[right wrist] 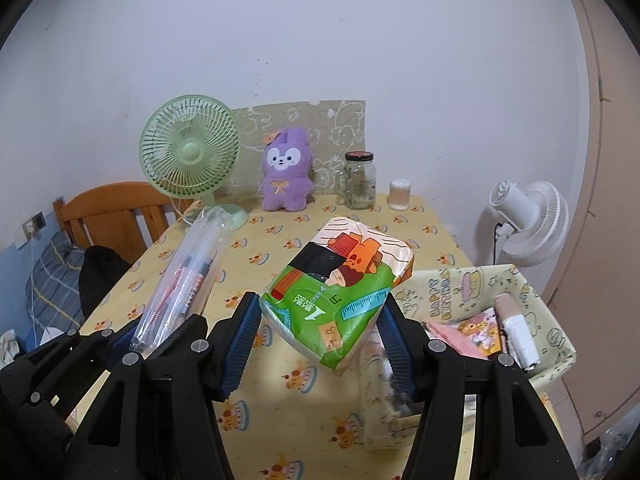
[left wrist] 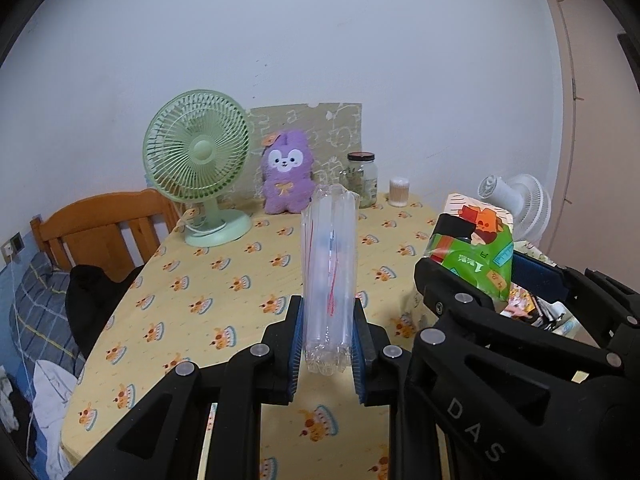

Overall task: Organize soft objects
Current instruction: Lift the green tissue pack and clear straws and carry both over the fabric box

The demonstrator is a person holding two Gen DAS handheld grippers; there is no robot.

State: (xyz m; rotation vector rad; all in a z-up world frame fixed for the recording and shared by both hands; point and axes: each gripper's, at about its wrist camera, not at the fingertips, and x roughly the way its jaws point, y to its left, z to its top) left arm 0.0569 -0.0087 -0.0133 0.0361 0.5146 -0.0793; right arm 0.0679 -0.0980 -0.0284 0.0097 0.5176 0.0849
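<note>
Right wrist view: right gripper [right wrist: 320,340] clamps tissue pack [right wrist: 340,292]; left gripper [left wrist: 326,344] pinches clear sleeve [left wrist: 329,276]; either soft wrapper may slip free.

Plush toy [right wrist: 285,176] between fan [right wrist: 190,152] and jar [right wrist: 360,180]

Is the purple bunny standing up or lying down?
Upright: the bunny sits against the board, face forward, between fan and jar.

left wrist cam sat low behind its own fingers [left wrist: 294,344], looked across the table [left wrist: 224,276] toward the back wall, right wrist cam looked the same way from just alongside, both caught the green fan [right wrist: 188,156] and purple plush [right wrist: 286,176]
</note>
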